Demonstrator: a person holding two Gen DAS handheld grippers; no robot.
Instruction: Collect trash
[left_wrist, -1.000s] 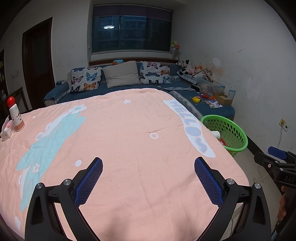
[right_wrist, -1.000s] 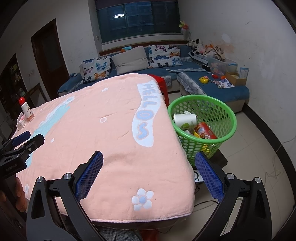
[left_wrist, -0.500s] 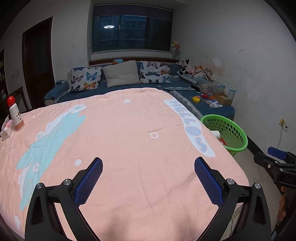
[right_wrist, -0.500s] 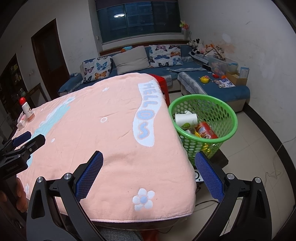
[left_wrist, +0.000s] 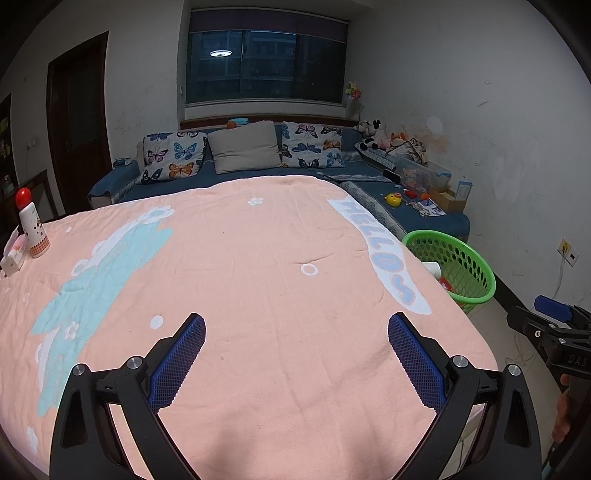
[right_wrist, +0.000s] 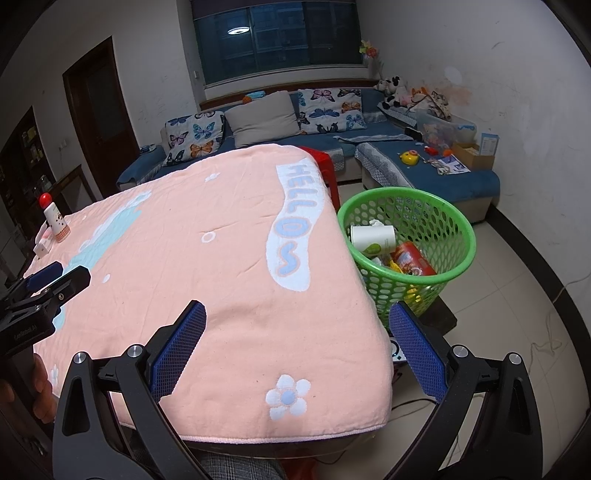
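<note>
A green mesh basket (right_wrist: 458, 230) stands on the floor right of the table and also shows in the left wrist view (left_wrist: 476, 266). It holds a white paper cup (right_wrist: 373, 236), a red snack wrapper (right_wrist: 412, 258) and other scraps. My left gripper (left_wrist: 295, 325) is open and empty above the pink cloth (left_wrist: 240, 277). My right gripper (right_wrist: 297, 314) is open and empty over the cloth's near right corner, beside the basket. Each gripper shows in the other's view: the right (left_wrist: 550, 317), the left (right_wrist: 48, 280).
A white bottle with a red cap (left_wrist: 31, 229) and a small white box (left_wrist: 13, 258) stand at the table's left edge. A blue sofa (left_wrist: 258, 177) with cushions runs behind. A red stool (right_wrist: 327, 166) stands by the table's far right corner. Tiled floor lies at right.
Both views have shifted very slightly. Both grippers stay open and nothing was picked up or dropped.
</note>
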